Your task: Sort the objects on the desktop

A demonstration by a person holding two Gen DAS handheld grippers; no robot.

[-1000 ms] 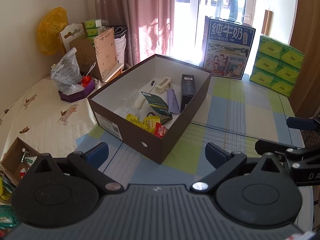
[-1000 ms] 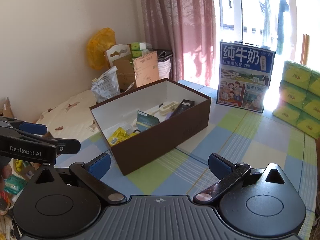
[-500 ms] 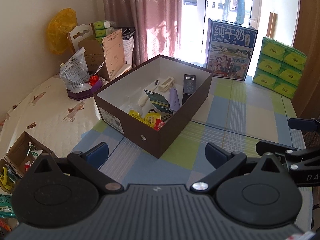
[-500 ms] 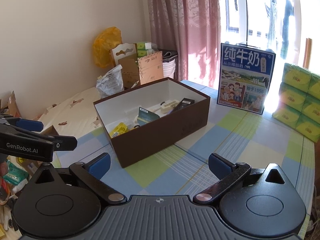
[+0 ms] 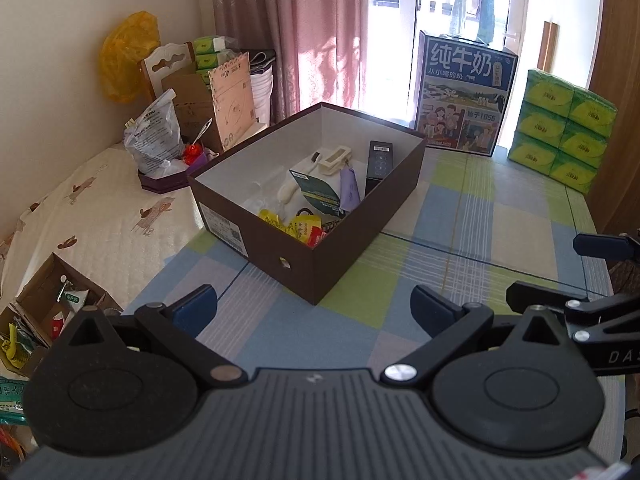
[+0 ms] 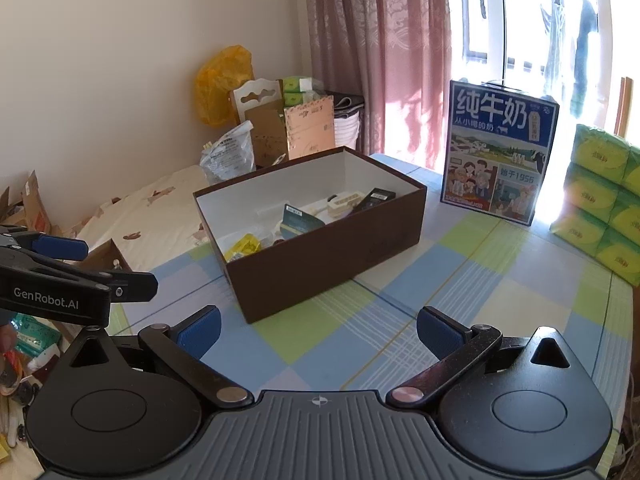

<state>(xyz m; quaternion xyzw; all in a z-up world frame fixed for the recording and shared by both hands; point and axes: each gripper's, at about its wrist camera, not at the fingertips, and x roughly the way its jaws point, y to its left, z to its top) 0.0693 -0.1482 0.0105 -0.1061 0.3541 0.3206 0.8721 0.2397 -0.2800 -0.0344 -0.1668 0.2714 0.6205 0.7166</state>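
Observation:
A dark brown shoe box (image 5: pixel 352 216) (image 6: pixel 320 252) with a white inside stands on the checked tablecloth. Inside lie several small items: a black box (image 5: pixel 379 162), a purple tube (image 5: pixel 349 188), a dark green packet (image 5: pixel 316 194) (image 6: pixel 298 220), a cream clip (image 5: pixel 335 159) and yellow sachets (image 5: pixel 294 226) (image 6: pixel 242 246). My left gripper (image 5: pixel 314 307) hovers open and empty above the cloth, short of the box's near corner. My right gripper (image 6: pixel 318 330) is also open and empty, nearer than the box's long side. Each gripper shows at the edge of the other's view.
A blue milk carton box (image 5: pixel 464 96) (image 6: pixel 500 152) stands behind the shoe box, and green tissue packs (image 5: pixel 564 128) (image 6: pixel 604 196) are stacked at the right. Cardboard, bags and a purple tray (image 5: pixel 168 178) crowd the far left. An open carton of clutter (image 5: pixel 52 312) sits below the table's left edge.
Both grippers have drawn back and risen from the shoe box, which looks smaller and farther off now. Both stayed open and empty.

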